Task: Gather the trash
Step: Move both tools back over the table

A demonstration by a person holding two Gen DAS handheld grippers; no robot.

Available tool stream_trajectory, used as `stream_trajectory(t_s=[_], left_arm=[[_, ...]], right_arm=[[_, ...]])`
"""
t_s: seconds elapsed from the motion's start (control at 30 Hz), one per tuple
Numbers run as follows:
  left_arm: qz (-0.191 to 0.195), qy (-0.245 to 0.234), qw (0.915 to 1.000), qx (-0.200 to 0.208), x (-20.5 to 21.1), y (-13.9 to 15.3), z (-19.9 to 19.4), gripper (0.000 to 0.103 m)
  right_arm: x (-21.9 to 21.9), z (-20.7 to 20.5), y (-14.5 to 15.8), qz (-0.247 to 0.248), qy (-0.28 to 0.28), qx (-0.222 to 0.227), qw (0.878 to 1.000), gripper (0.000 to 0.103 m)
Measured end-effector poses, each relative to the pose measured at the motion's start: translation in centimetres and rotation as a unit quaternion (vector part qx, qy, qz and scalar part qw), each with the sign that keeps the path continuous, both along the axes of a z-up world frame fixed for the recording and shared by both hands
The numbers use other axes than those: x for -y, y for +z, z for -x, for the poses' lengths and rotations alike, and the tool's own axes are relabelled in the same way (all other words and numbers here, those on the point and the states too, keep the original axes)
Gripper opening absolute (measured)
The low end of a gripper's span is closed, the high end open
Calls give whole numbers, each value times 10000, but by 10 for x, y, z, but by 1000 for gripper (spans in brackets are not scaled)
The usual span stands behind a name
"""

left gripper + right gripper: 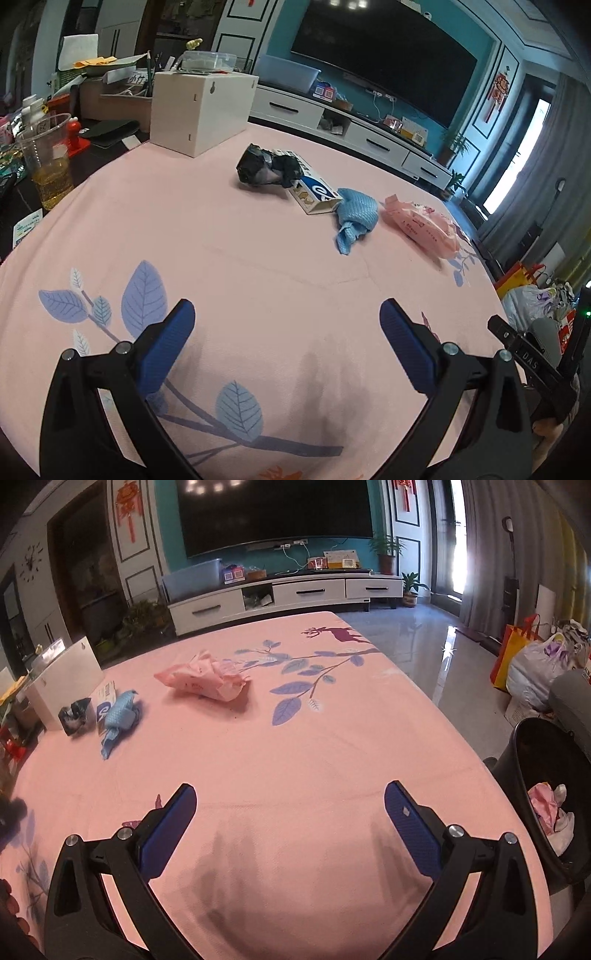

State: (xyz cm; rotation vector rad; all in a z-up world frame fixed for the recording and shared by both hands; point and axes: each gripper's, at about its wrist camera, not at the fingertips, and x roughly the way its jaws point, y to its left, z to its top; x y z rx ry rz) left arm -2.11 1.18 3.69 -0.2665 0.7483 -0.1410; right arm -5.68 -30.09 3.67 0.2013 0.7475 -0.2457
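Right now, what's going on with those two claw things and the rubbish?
Left gripper open, empty. Right gripper open, empty. Black wrapper, carton, blue cloth, pink pack on table, untouched. Black bin at right edge. Path clear.

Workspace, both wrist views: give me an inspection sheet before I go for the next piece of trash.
Surface: pink tablecloth with leaf print, bare in front of both grippers.
Job's things: black crumpled wrapper, opened carton, blue cloth touching the carton, pink wipes pack apart from them. Black bin beside the table's right edge, already holding pink and white scraps.
Clutter: white box, plastic cup holding yellow liquid, off the cloth.
Grippers: left hand-held gripper open, empty; right hand-held gripper open, empty.
Cables: white leads by the TV only.
Surroundings: TV cabinet, bags on the floor.
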Motion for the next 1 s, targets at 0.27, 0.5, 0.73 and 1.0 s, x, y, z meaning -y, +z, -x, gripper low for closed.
stream_trajectory(t_s=[0.27, 0.5, 0.73, 1.0], left_arm=[[-233, -77, 9995, 219, 4, 7, 3, 100], [-417, -227, 9988, 103, 13, 2, 3, 100], [-742, -365, 9963, 216, 21, 6, 6, 100], [-729, -633, 9952, 137, 27, 5, 7, 100]], right_arm=[[-8, -1, -4, 32, 197, -21, 9998, 100], [-4, -1, 0, -523, 554, 191, 9969, 100], [-16, -6, -2, -110, 937, 24, 9955, 100], [-23, -4, 0, -196, 1205, 71, 9925, 100]])
